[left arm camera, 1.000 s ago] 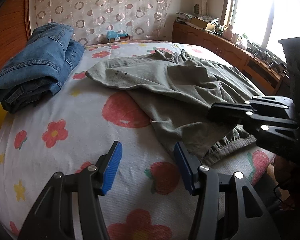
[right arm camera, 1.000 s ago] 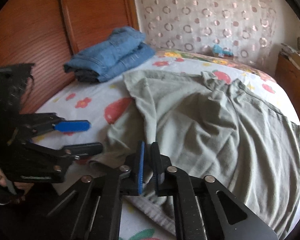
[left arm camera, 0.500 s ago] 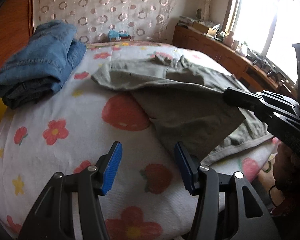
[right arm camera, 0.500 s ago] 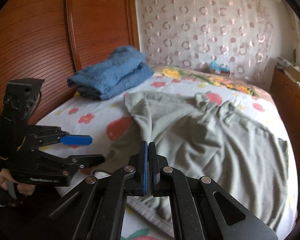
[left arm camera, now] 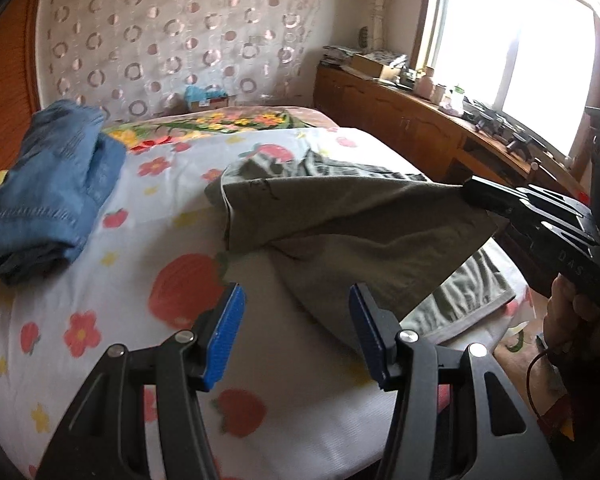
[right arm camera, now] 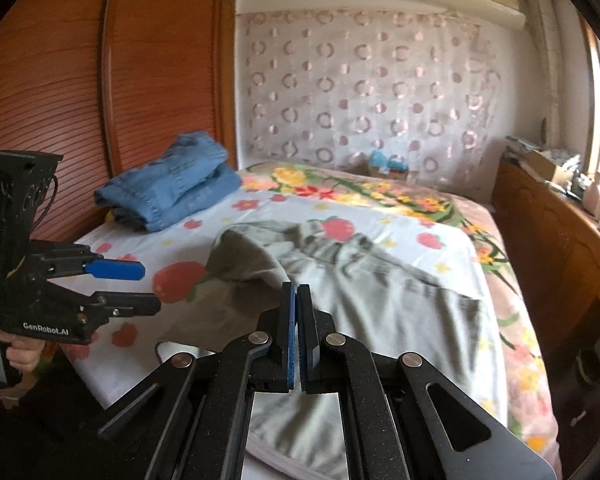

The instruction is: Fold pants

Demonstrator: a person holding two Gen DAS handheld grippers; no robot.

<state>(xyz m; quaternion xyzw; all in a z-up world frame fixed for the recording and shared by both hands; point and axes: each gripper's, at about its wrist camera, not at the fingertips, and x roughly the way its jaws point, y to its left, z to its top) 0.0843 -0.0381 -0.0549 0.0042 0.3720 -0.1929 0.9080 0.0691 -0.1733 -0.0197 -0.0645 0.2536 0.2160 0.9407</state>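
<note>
Change since earlier frames: right gripper (left arm camera: pixel 470 192) has risen with a corner of the grey-green pants (left arm camera: pixel 340 232), so that a flap of cloth now hangs taut off the bed (left arm camera: pixel 100 280); before, this cloth lay flat. Left gripper (left arm camera: pixel 296 332) has also lifted slightly and remains empty.
Right gripper state: pads pressed together, clamped on the pants edge; in its own view the cloth runs up to the closed pads (right arm camera: pixel 290 336).
Left gripper state: jaws held moderately apart, nothing between the blue pads (left arm camera: pixel 224 340); it hovers over the flowered sheet, near the lower edge of the raised flap but apart from it.
Pants position: spread across the middle and right of the bed, far part rumpled, waistband end lying near the bed's front edge.
Other items: folded blue jeans (left arm camera: pixel 48 196) stacked at the bed's left side, well apart from the pants.
Person: one hand (left arm camera: pixel 572 312) grips the right tool's handle.
</note>
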